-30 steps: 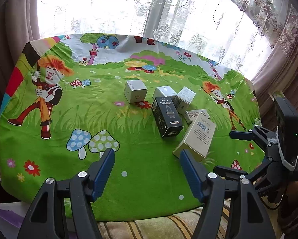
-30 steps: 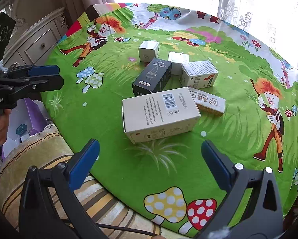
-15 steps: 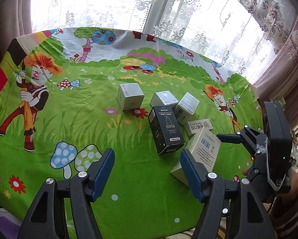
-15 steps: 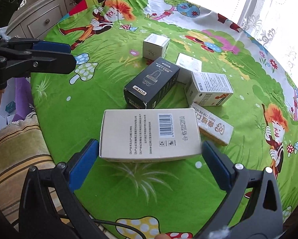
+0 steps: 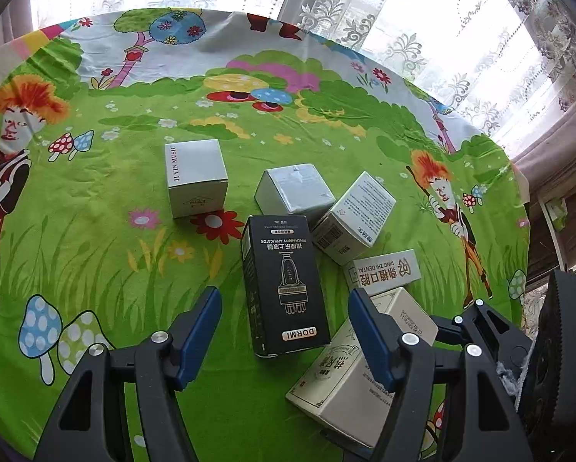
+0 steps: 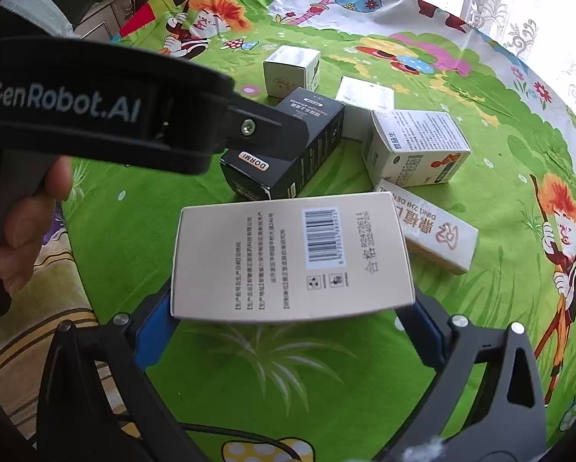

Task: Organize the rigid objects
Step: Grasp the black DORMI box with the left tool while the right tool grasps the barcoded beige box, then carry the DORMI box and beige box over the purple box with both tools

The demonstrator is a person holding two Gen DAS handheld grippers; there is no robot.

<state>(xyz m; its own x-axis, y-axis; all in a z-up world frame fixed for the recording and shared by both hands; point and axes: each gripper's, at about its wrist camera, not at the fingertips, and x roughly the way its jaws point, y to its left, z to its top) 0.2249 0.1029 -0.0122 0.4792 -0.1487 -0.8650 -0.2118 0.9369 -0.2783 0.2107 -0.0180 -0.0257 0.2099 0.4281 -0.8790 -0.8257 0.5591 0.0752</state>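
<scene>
Both grippers are showing black plastic frames. The left gripper (image 5: 284, 327) is wearing blue pads on its fingers (image 5: 201, 327), with silver screws at the joints. The right gripper (image 6: 291, 317) is carrying the same blue pads and silver screws. White "GenRobot.AI" lettering is running along the left gripper's side in the right wrist view.

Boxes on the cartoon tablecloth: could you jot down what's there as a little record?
surface: green cartoon tablecloth
boxes: six
black box: lying flat, between the left gripper fingers, untouched
big beige box: between the right gripper fingers; grip unclear
long dental box: beside the beige one
white boxes: three, behind
</scene>
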